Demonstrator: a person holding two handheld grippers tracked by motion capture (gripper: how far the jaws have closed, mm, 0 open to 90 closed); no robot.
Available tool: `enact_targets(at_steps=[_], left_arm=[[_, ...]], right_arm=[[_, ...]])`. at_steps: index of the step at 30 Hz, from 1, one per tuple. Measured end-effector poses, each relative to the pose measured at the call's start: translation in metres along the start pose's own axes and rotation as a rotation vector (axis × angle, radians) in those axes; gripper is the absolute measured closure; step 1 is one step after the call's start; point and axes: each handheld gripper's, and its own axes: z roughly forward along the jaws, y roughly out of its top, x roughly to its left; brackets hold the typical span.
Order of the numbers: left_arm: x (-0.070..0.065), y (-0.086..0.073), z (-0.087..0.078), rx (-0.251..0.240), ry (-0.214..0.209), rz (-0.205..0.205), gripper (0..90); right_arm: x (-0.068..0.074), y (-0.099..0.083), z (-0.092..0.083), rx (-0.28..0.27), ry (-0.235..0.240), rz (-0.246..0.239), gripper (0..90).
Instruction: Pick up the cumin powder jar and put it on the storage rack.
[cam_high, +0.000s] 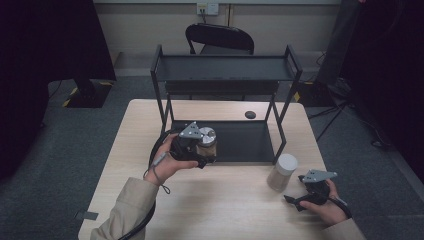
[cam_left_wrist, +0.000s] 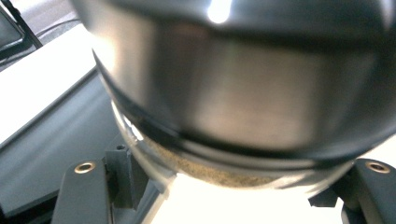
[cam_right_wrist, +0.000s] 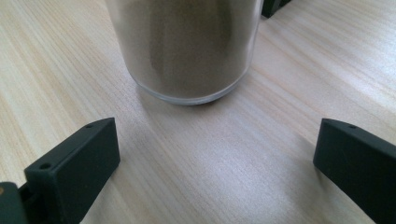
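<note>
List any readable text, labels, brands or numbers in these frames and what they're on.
None readable.
Jar held in the left gripper: plain metal lid, no label seen.
Jar on the table: white lid, no print seen.
Wall socket plate: any marking too small to read.

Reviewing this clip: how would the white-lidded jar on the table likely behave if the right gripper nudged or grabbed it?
The white-lidded jar looks filled with brown powder, so probably fairly heavy for its size. Its smooth clear wall may be slippery between the right gripper jaws. Tall on a narrow round base, it might tip if pushed high, then roll.
</note>
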Motion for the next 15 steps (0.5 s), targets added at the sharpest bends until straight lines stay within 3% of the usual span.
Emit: enact_targets(at_steps=[15], left_arm=[[0.003, 0.032, -0.012, -0.006, 0.017, 0.003, 30.5]], right_arm=[[0.000, 0.000, 0.000, 0.000, 0.000, 0.000, 0.0]])
